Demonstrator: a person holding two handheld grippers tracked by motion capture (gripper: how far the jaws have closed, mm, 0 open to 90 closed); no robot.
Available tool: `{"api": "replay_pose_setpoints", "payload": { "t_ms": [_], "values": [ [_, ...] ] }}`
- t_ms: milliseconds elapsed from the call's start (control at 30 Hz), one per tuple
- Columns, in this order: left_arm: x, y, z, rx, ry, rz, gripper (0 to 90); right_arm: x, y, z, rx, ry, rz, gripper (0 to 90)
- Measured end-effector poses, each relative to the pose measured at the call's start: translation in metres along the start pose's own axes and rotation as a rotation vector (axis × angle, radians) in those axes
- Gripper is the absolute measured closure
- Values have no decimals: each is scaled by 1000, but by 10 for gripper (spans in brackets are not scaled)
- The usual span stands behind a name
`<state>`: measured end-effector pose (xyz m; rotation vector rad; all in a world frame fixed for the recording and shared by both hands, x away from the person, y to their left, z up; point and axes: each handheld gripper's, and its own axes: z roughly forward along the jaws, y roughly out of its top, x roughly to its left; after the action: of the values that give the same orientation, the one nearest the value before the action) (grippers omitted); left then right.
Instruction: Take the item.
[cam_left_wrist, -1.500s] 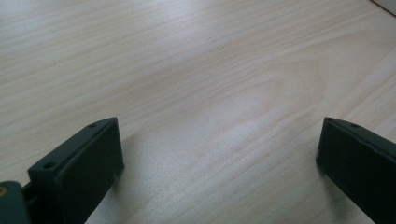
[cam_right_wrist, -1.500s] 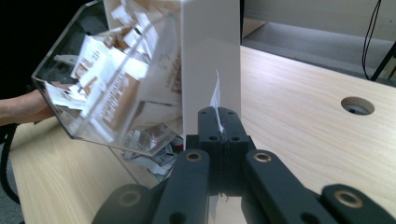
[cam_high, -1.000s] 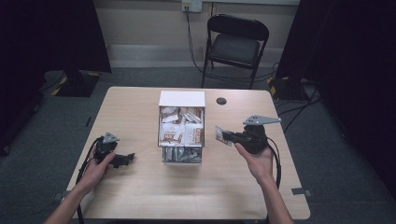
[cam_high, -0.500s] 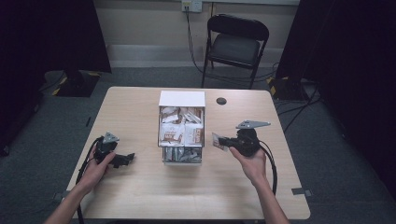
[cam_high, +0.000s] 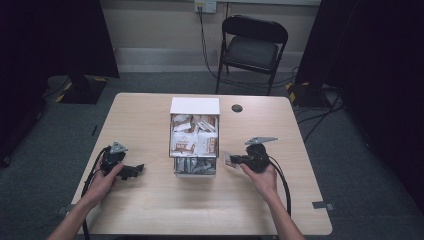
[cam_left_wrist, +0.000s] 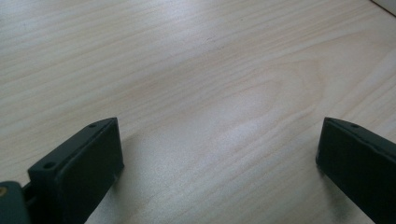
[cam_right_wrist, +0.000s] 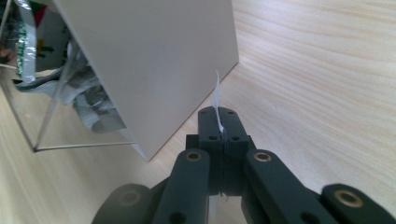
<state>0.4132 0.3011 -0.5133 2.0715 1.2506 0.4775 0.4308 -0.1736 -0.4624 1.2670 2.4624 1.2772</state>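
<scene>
A white box stands at the middle of the table, packed with several brown, white and silvery packets. My right gripper hangs low just right of the box's front corner, shut on a small thin packet. In the right gripper view the jaws pinch that packet edge-on, beside the box's white side wall. My left gripper rests near the table's left side. In the left gripper view its jaws stand wide open over bare wood.
The wooden table has room in front of the box and on both sides. A small black disc lies behind the box on the right. A black folding chair stands beyond the far edge. Cables trail from both grippers.
My right gripper has come down towards the table beside the box, still shut on the packet. The left gripper has stayed put.
</scene>
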Motion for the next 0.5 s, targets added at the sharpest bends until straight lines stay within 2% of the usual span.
{"api": "replay_pose_setpoints", "payload": {
  "t_ms": [167, 367, 500],
  "values": [
    [0, 0, 0, -4, 0, -6, 0, -5, -5, 9, 6, -2, 25, 899],
    [0, 0, 0, -5, 0, -6, 0, -6, -7, 15, 16, -5, 26, 898],
    [0, 0, 0, 0, 0, 0, 0, -10, -9, 17, 23, -26, 31, 894]
  ]
}}
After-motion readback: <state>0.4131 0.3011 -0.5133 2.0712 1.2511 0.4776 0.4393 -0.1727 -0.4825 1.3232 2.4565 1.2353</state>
